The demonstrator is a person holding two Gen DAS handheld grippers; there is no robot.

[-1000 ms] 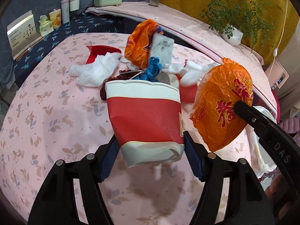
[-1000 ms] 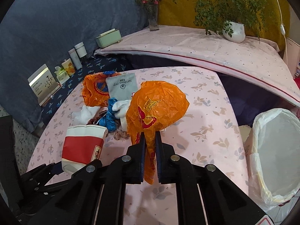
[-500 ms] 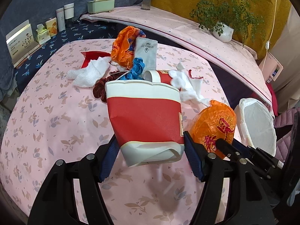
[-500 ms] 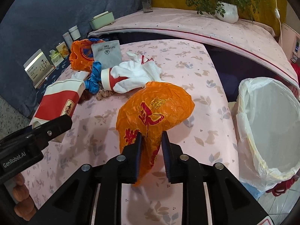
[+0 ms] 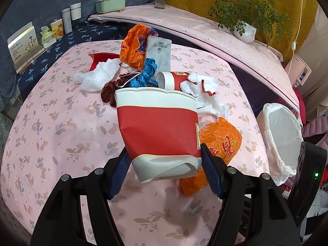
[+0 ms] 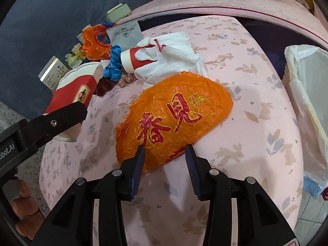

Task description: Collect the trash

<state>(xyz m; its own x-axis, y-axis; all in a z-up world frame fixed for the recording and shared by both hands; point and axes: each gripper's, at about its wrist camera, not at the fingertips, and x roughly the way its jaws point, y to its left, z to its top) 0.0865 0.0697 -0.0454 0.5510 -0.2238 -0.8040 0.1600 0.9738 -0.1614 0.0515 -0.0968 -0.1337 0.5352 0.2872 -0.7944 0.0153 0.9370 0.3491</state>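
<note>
My left gripper (image 5: 165,157) is shut on a red and white paper carton (image 5: 157,129) and holds it above the pink tablecloth; the carton also shows in the right wrist view (image 6: 73,96). My right gripper (image 6: 164,153) is open. Its jaws stand on either side of the near edge of an orange plastic bag (image 6: 174,114) with red characters, which lies on the table. The bag also shows in the left wrist view (image 5: 221,141), partly behind the carton. A bin with a white liner (image 6: 307,94) stands off the table's right edge; in the left wrist view it (image 5: 280,135) is at the right.
A pile lies at the table's far side: a red paper cup (image 5: 172,80), white gloves (image 5: 205,94), blue tape (image 5: 146,75), a grey pouch (image 5: 158,51), another orange bag (image 5: 133,45), a white sock (image 5: 96,75). Boxes and cups (image 5: 51,30) stand beyond.
My right gripper lowered the orange bag onto the table near the bin and opened, letting it go. My left gripper kept hold of the carton.
</note>
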